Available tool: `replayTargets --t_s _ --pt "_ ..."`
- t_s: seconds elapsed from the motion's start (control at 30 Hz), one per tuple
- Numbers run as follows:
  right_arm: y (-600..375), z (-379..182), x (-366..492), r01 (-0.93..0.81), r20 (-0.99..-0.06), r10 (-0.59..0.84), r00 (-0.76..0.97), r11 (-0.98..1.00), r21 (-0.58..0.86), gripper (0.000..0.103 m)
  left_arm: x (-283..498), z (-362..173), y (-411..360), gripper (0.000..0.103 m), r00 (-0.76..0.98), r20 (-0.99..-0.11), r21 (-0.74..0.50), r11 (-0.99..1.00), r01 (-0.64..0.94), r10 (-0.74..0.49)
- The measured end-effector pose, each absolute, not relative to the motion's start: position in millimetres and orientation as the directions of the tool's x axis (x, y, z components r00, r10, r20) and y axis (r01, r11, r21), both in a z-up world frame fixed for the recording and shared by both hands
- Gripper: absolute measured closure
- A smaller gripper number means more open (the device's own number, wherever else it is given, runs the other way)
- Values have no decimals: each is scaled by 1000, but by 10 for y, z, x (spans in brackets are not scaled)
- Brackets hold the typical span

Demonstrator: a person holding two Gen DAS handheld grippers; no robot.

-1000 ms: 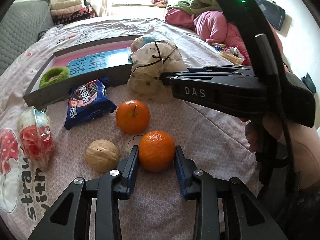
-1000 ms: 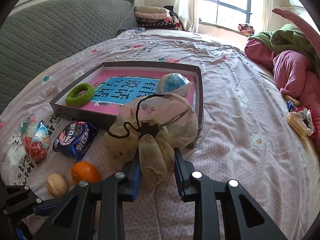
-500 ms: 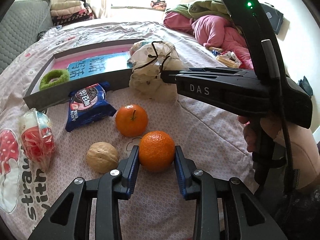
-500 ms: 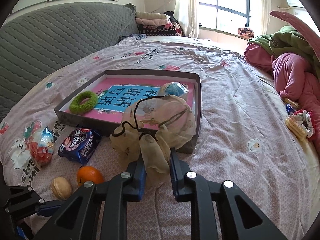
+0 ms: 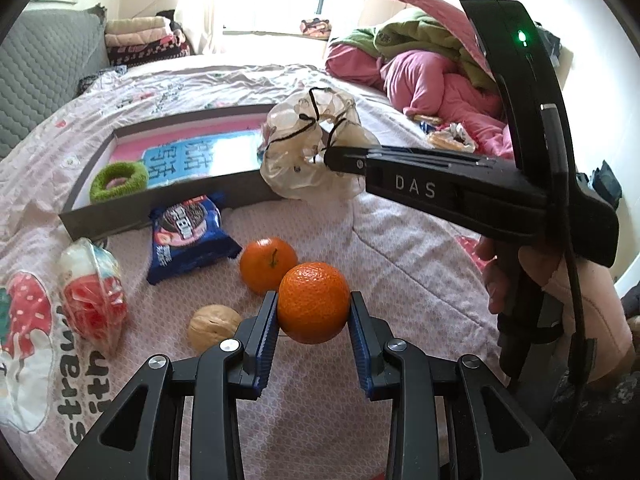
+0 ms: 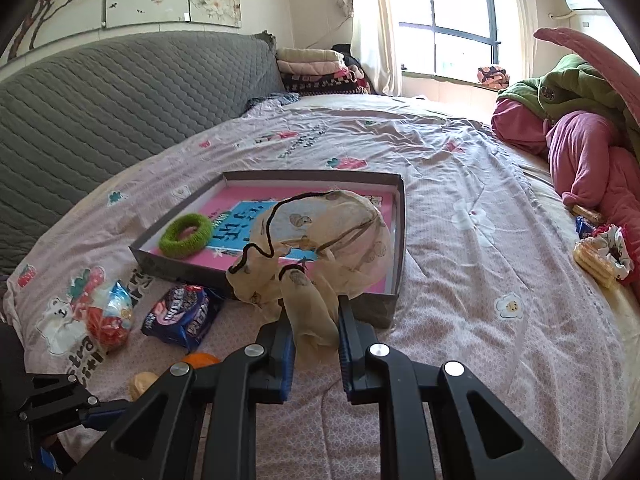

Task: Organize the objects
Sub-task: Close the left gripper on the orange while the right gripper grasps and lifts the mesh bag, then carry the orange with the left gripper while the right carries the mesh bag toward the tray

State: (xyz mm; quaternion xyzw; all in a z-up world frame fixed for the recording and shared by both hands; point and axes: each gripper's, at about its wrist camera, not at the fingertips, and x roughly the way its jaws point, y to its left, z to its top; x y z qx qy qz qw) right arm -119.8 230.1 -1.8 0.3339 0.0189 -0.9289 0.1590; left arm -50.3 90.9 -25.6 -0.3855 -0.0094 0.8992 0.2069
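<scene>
Orange fruit first: the tangerine (image 5: 313,303) sits clamped between the jaws of the left gripper (image 5: 314,334), off the bed, short of the grey tray (image 5: 172,204), likely on its way in with the green scrunchie (image 5: 119,181) already there. The right gripper (image 6: 316,336) has just been closing its jaws and now pinches a tail of the beige gauze scrunchie (image 6: 316,246), which hangs over the tray's near corner (soft fabric, so a pinch on one fold is enough). Left wrist view alone shows what waits in front of the tray: second tangerine (image 5: 268,266), walnut (image 5: 214,326), blue cookie pack (image 5: 188,236), red-and-white candy bag (image 5: 92,300). Right wrist view alone shows the tray's far rim and pink floor; there the walnut and tangerine are nearly hidden behind the gripper.
</scene>
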Motion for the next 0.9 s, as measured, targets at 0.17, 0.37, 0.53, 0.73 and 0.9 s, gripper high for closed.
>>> replayTargets --t_s 0.17,0.37,0.53,0.73,0.9 --pt "2293 65 -1128 321 -588 -289 -755 -946 54 84 -509 -209 847 69 -635 -674 -185 -918 -352 379" --pt "2231 173 -1030 332 -537 -280 -796 -943 -1 85 -504 -107 758 69 -668 -643 -184 -922 -341 375" --pt "2128 209 -973 361 -520 -295 -801 -932 -27 86 -518 19 642 69 -705 -609 -173 -928 -329 363" --pt "2109 209 -963 372 -519 -311 -797 -928 -16 86 -578 112 472 69 -737 -583 -178 -939 -294 342" --pt "2123 200 -948 379 -508 -328 -797 -926 3 86 -655 184 307 69 -761 -566 -184 -948 -259 318"
